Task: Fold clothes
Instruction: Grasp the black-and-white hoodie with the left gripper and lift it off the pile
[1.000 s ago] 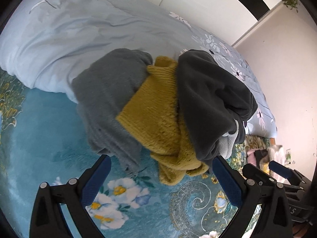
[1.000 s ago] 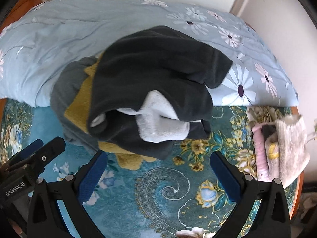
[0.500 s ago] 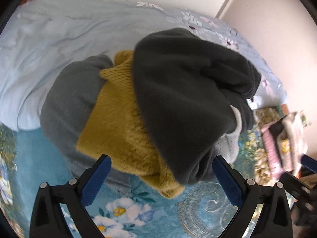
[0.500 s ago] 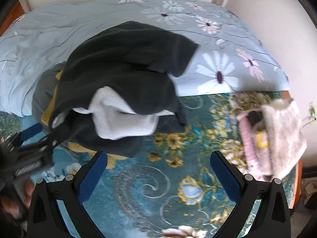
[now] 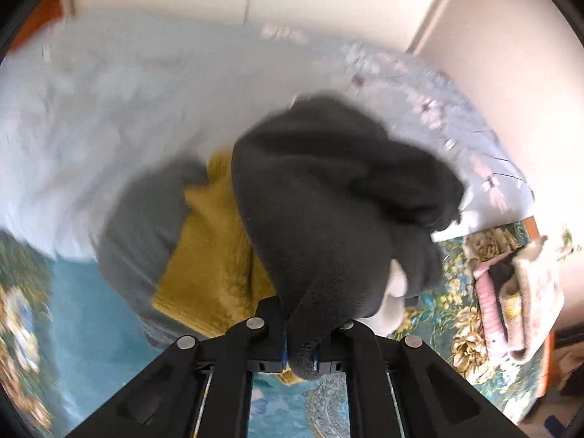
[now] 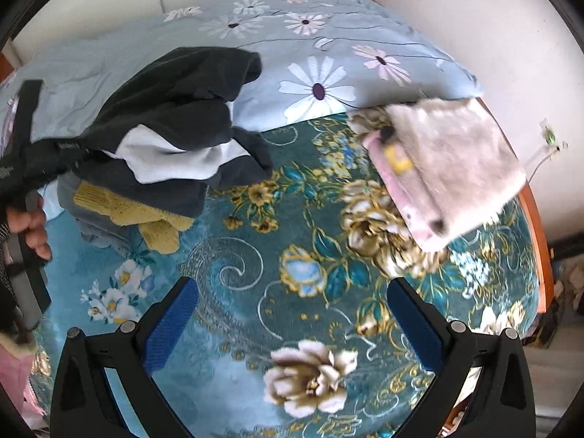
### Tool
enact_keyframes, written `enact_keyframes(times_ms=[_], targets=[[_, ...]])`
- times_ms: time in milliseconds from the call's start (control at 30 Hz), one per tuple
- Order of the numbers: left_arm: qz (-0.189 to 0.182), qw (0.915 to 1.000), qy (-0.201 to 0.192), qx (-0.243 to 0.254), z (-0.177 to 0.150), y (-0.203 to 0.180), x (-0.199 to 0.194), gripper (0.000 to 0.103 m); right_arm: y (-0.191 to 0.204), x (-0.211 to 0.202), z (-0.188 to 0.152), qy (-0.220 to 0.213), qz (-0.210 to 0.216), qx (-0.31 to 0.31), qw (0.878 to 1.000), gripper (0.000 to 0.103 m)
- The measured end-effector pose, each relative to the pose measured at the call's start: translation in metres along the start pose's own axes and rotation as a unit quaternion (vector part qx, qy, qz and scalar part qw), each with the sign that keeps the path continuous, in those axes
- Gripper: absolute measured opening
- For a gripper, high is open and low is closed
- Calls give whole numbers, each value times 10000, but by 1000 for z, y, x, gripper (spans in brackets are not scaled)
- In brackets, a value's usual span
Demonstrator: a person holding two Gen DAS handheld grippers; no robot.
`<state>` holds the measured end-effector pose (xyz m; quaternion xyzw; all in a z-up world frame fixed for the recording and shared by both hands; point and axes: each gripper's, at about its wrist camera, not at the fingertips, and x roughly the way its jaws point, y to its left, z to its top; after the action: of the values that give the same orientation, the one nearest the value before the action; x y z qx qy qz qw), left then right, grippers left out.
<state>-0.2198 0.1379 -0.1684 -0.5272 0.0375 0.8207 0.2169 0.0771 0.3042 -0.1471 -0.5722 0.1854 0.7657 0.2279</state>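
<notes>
A pile of clothes lies on the teal flowered blanket (image 6: 277,255): a dark grey fleece garment (image 5: 328,197) with a white lining (image 6: 171,160) on top, a mustard knitted sweater (image 5: 215,255) under it, and a lighter grey garment (image 5: 142,219) at the left. My left gripper (image 5: 301,350) is shut on a fold of the dark fleece at its near edge. In the right wrist view that left gripper (image 6: 47,160) and a hand (image 6: 31,226) show at the far left. My right gripper (image 6: 288,328) is open above bare blanket, right of the pile, holding nothing.
A folded stack of pale fluffy and pink clothes (image 6: 449,168) sits at the blanket's right side. A light blue daisy-print duvet (image 6: 317,54) is bunched behind the pile. White wall (image 6: 456,7) runs behind, and the bed's orange edge (image 6: 536,226) is on the right.
My left gripper closed its jaws on the dark fleece and moved in over the pile. My right gripper swung right, away from the pile, toward the folded stack.
</notes>
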Motion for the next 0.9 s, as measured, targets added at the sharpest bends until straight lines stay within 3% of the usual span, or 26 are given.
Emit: enact_keyframes(times_ms=[267,400,567,800,900], targets=[[-279,9911,-975,858,22,-61,-122,7,-16,-65,-26,-485,413,182,9978,103],[-721,9805,-1454,1107,26,-96,-206,7,-39,-94,-44,-789,655,321,9942,103],[-1346,9594,-2001,1465,5,-139,-317,7,-83,-123,-69,-1154,962,653,9865,103],[-2307,9379,-2343,1110,-47,-177,-435,7,-180,-164,-98,-1811,1198,1311,9673,103],[-2727,9253,-2544,693,-76,-172,-470,7,-227,-179,-109,-2134,1163,1652,9559,103]])
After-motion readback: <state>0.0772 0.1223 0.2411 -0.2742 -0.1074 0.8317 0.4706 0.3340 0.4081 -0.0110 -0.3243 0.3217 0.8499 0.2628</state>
